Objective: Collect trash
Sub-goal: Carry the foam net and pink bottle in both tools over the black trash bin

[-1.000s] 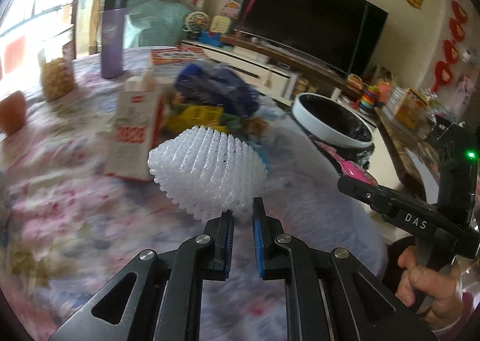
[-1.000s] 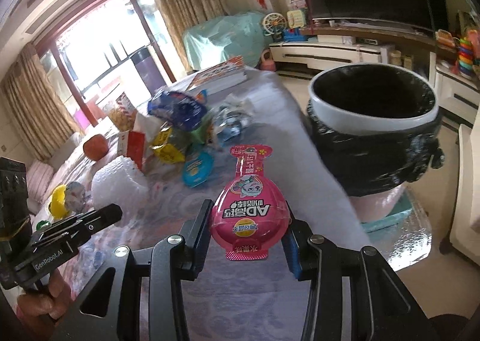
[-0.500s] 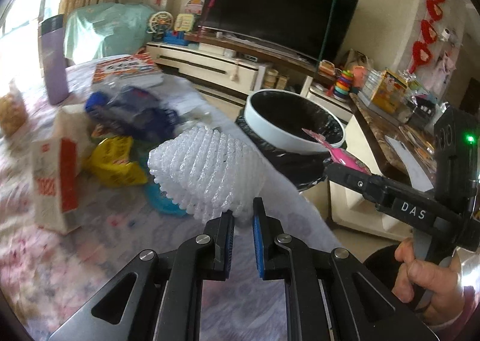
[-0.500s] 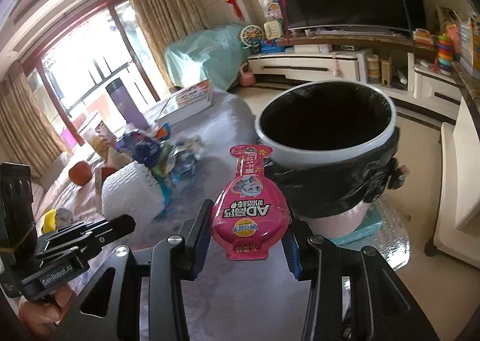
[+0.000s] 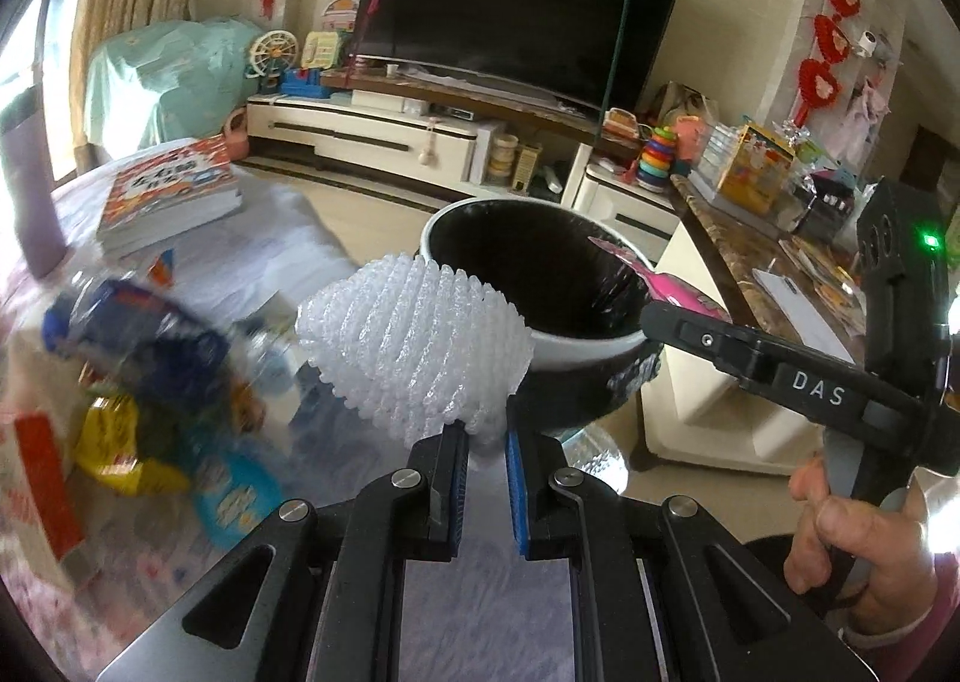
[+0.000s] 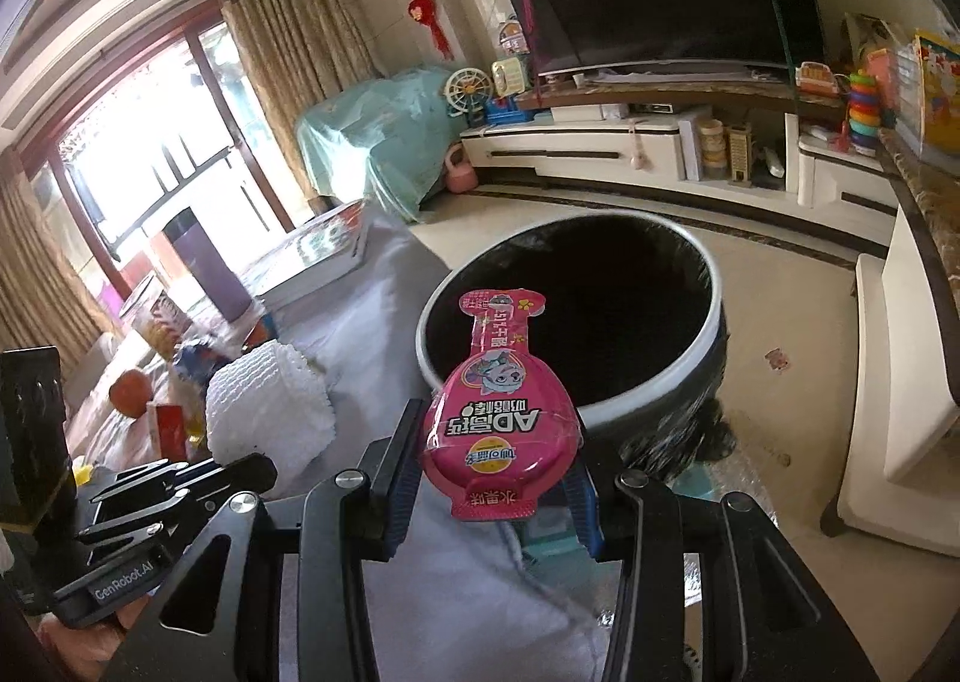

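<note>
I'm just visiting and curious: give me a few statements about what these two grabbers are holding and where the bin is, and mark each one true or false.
1. The left gripper holds a white foam net. True.
2. The right gripper is empty. False: it is shut on a pink snack packet.
3. The bin has a black liner and a white rim. True.
4. The bin stands on the table. False: it stands on the floor beside the table's edge.
5. The television is showing a programme. False: its screen is dark.
6. A book lies on the table. True.
</note>
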`<state>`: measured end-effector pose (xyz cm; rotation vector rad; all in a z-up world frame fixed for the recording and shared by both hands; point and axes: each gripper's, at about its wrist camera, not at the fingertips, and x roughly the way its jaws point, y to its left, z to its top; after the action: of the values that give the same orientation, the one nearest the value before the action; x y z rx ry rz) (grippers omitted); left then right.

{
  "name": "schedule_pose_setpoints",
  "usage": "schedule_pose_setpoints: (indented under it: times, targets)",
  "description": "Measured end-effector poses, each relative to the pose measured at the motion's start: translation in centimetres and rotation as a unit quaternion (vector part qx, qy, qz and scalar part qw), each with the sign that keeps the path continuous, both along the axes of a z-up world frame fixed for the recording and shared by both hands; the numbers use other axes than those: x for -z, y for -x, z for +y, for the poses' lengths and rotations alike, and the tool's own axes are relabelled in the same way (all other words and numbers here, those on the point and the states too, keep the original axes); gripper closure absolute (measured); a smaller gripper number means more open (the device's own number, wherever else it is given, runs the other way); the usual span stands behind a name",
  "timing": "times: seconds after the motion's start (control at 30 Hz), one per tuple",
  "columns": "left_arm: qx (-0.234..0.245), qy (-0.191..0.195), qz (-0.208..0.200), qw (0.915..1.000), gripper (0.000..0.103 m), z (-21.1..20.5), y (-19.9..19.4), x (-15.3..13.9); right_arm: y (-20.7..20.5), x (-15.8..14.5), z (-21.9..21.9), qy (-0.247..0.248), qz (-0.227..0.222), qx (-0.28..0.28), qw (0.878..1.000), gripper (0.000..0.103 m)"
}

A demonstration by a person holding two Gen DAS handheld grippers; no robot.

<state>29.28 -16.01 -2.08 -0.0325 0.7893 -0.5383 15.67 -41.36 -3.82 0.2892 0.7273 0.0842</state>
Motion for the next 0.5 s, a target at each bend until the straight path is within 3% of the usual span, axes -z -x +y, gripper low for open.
schedule_pose_setpoints:
  times: [0.5]
  targets:
    - [0.029,-0.004,0.009,0.9995,0.092,-4.9,-7.0,0.4,-4.1,0.5,-4.1,0.003,0.020,0.015,1.000,0.060]
